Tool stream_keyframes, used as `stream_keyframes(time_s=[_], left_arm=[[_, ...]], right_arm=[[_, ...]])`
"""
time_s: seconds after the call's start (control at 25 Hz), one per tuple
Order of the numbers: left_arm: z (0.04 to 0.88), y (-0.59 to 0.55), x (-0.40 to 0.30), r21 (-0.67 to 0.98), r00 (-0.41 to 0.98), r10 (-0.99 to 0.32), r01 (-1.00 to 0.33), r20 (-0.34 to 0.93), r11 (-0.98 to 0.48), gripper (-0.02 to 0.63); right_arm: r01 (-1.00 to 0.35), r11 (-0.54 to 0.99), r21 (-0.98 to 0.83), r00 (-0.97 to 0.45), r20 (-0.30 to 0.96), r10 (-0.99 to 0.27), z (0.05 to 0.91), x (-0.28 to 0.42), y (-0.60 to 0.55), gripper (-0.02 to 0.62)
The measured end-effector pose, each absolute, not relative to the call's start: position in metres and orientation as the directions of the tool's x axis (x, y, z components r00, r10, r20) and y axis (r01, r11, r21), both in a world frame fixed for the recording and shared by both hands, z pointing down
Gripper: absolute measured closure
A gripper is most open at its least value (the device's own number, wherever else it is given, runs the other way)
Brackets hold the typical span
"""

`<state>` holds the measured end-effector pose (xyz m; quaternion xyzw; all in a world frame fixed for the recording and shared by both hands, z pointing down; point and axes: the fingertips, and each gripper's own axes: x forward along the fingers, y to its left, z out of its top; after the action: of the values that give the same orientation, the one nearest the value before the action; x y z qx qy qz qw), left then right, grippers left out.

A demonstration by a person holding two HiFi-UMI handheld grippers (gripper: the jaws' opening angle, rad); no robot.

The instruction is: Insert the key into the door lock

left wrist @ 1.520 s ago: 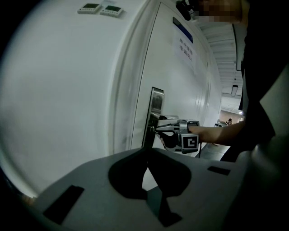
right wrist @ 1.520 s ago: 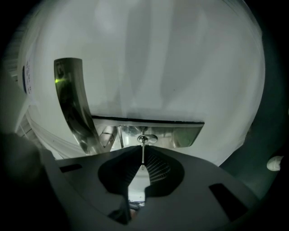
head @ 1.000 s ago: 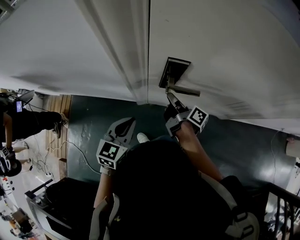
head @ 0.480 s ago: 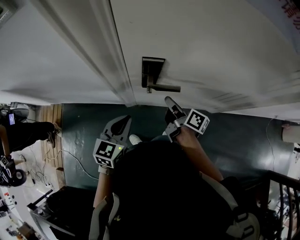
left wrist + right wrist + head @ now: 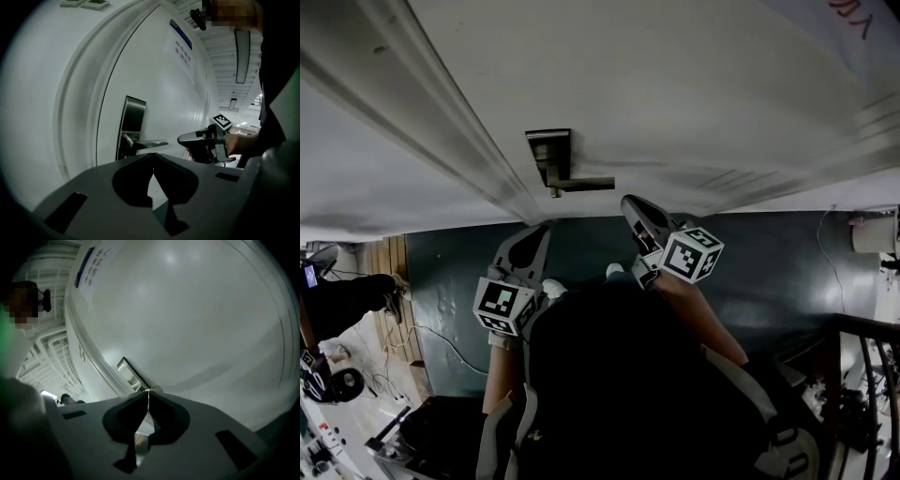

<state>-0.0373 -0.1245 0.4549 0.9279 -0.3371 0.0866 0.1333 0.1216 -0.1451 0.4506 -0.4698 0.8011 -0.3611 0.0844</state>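
The white door (image 5: 675, 94) carries a dark lock plate (image 5: 548, 150) with a lever handle (image 5: 583, 185) pointing right. My right gripper (image 5: 630, 204) hangs to the right of and below the lever's end, apart from it. Its jaws are shut on a thin pale sliver, the key (image 5: 148, 401), seen edge-on between the tips of the right gripper (image 5: 148, 394). The lock plate (image 5: 129, 371) lies ahead, up and to the left. My left gripper (image 5: 534, 242) waits below the lock, shut and holding nothing. The left gripper view shows the plate (image 5: 133, 124), lever (image 5: 147, 144) and right gripper (image 5: 182, 138).
The door frame (image 5: 441, 122) runs along the lock's left side. A blue sign (image 5: 180, 42) is stuck high on the door. A dark green floor (image 5: 769, 272) lies below, with a black railing (image 5: 862, 375) at right. A person (image 5: 347, 291) and cables are at far left.
A second ago my right gripper's tip was at the lock, just under the lever. It has since drawn back to the right, still shut. The lock has slid left and up in the head view.
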Motion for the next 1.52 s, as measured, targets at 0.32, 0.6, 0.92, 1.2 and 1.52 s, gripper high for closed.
stream_keyframes(time_s=[0.32, 0.6, 0.92, 1.2, 1.52], left_arm=[[0.432, -0.138, -0.005, 0.151, 0.779, -0.595, -0.624, 0.196, -0.767, 0.598], [0.421, -0.142, 0.011, 0.113, 0.787, -0.592, -0.613, 0.175, -0.782, 0.597], [0.405, -0.142, 0.029, 0.055, 0.802, -0.578, -0.591, 0.148, -0.805, 0.598], [0.401, -0.142, 0.032, 0.057, 0.799, -0.579, -0.594, 0.163, -0.803, 0.597], [0.404, -0.144, 0.034, 0.052, 0.798, -0.575, -0.591, 0.181, -0.805, 0.597]], right_arm=[[-0.812, 0.422, -0.403, -0.534, 0.221, -0.816, 0.411, 0.141, -0.132, 0.577], [-0.858, 0.473, -0.200, -0.511, 0.229, -0.829, 0.383, 0.150, -0.121, 0.577], [-0.866, 0.494, -0.077, -0.498, 0.229, -0.836, 0.364, 0.156, -0.114, 0.577], [-0.857, 0.508, -0.084, -0.512, 0.249, -0.822, 0.369, 0.158, -0.115, 0.577], [-0.860, 0.495, -0.123, -0.509, 0.263, -0.820, 0.381, 0.162, -0.118, 0.577]])
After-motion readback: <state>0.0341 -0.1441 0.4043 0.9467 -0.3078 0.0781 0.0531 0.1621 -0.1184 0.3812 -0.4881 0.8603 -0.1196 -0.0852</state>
